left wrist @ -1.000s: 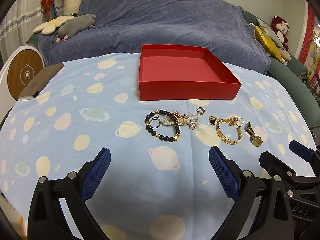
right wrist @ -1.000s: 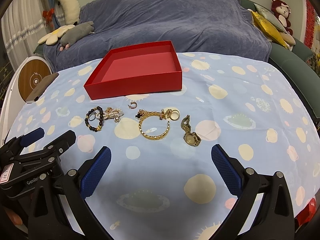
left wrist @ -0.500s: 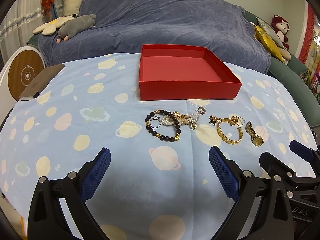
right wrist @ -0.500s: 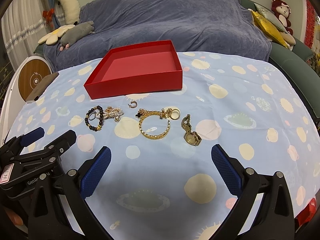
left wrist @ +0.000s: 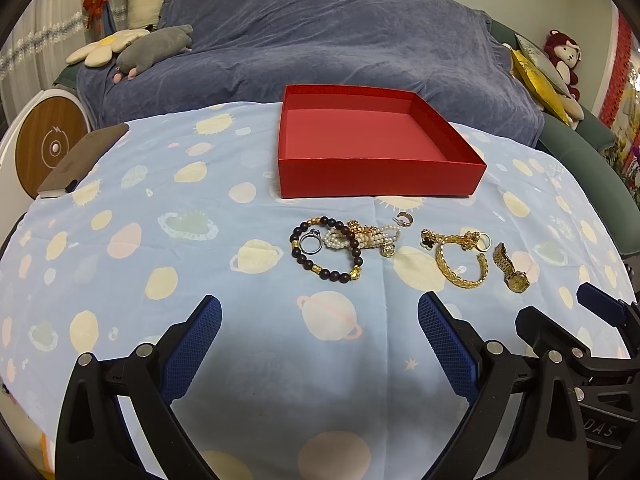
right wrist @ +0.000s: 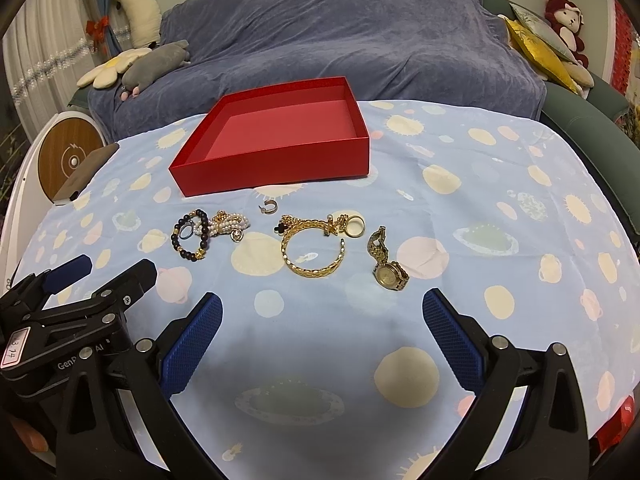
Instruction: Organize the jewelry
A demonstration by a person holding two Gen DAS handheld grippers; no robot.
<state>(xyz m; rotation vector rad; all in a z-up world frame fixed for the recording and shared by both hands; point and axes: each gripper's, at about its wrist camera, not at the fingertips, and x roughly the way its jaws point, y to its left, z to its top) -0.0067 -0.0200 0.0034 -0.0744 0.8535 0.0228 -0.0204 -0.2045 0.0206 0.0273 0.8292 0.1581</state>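
Note:
An empty red box stands on the planet-print tablecloth. In front of it lie a dark bead bracelet with a silver ring inside it, a pearl bracelet, a small hoop earring, a gold bangle, a gold ring and a gold watch. My left gripper is open and empty, short of the bead bracelet. My right gripper is open and empty, short of the bangle.
A brown phone-like slab lies at the table's left edge by a round wooden-faced device. A sofa under a blue cover with plush toys stands behind the table.

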